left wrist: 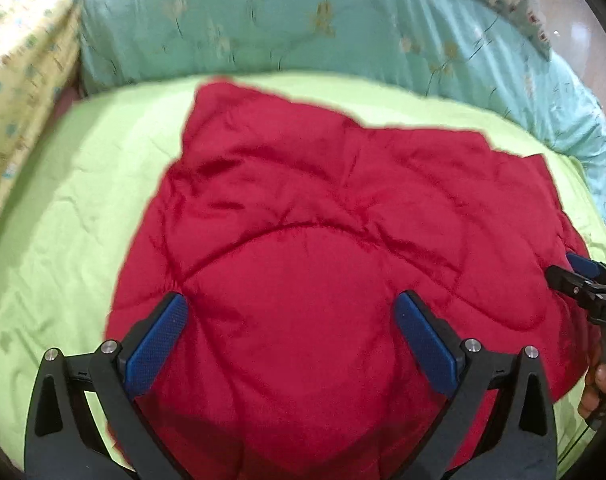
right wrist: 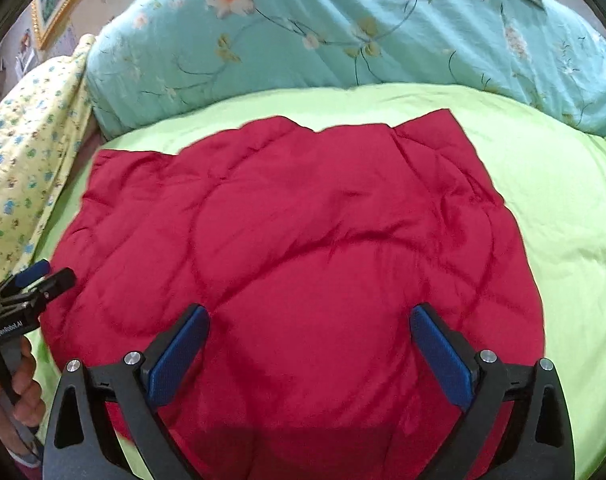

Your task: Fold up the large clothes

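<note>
I am holding my left claw (left wrist: 291, 344) and right claw (right wrist: 309, 350) wide open over the red puffy jacket (right wrist: 303, 220), lying at 12 o'clock on the green bed sheet (right wrist: 563, 200), so I can grab it.

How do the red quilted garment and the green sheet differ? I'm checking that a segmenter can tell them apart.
The red quilted garment is deep red and stitched into puffy panels; the green sheet is pale lime and plain. The garment lies on top as a compact piece; the sheet spreads out beyond it on all visible sides. Both are wrinkled fabric.
</note>
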The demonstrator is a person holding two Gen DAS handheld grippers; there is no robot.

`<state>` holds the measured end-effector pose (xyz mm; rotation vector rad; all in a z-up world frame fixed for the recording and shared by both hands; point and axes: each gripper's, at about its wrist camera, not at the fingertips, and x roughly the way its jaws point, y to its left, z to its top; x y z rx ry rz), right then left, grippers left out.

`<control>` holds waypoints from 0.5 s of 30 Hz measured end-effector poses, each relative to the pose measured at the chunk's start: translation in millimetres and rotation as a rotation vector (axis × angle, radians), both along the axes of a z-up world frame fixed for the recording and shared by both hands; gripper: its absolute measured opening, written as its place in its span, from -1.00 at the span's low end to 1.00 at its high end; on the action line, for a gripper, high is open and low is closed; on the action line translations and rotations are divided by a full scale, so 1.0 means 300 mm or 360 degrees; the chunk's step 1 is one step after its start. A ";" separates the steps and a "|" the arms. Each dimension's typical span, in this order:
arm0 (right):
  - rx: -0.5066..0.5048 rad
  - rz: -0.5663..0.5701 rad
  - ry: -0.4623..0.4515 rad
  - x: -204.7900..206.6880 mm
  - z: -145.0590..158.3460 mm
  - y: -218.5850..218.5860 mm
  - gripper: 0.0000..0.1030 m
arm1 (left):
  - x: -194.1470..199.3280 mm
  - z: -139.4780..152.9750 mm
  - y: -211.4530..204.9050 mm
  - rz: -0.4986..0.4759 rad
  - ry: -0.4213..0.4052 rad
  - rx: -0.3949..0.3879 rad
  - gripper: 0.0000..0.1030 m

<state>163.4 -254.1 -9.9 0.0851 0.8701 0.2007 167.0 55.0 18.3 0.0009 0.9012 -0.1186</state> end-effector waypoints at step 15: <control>0.0027 0.0041 0.0093 0.135 -0.053 -0.038 0.99 | 0.078 -0.037 -0.034 0.0040 0.0020 0.0091 1.00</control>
